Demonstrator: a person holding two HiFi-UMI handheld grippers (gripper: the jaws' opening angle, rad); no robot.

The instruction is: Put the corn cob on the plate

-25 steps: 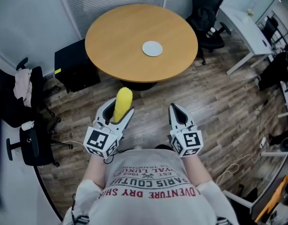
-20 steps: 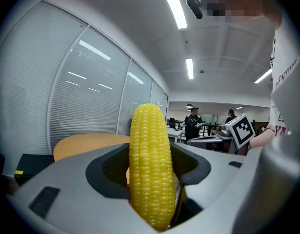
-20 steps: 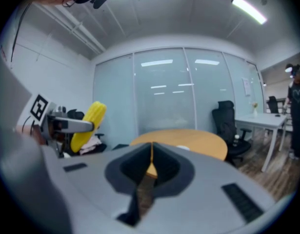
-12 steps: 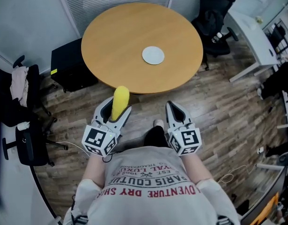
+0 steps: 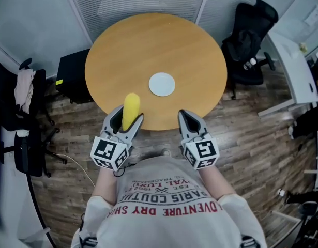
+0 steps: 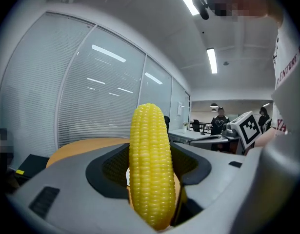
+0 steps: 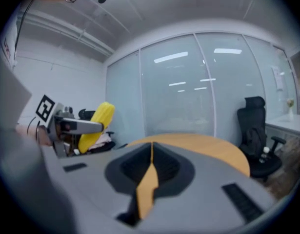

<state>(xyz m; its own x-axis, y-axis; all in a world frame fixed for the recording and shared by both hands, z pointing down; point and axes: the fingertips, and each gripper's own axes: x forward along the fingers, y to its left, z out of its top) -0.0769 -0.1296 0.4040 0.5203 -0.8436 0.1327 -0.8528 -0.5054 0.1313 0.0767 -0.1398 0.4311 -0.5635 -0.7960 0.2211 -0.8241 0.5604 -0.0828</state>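
Yellow corn cob [image 6: 150, 165] — plump, evenly kernelled.

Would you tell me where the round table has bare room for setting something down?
The table is bare all round the plate: a wide stretch behind it to the far rim, and patches either side, toward the black cabinet and the office chair. Only the near rim is crowded, by the left gripper with the corn cob and the right gripper.

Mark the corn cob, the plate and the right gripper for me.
corn cob [image 6: 150, 169], left gripper view, mid-length on its kernels between the jaws.
plate [image 5: 162, 84], head view, its bare white centre.
right gripper [image 5: 183, 115], head view, at its closed fingertips.
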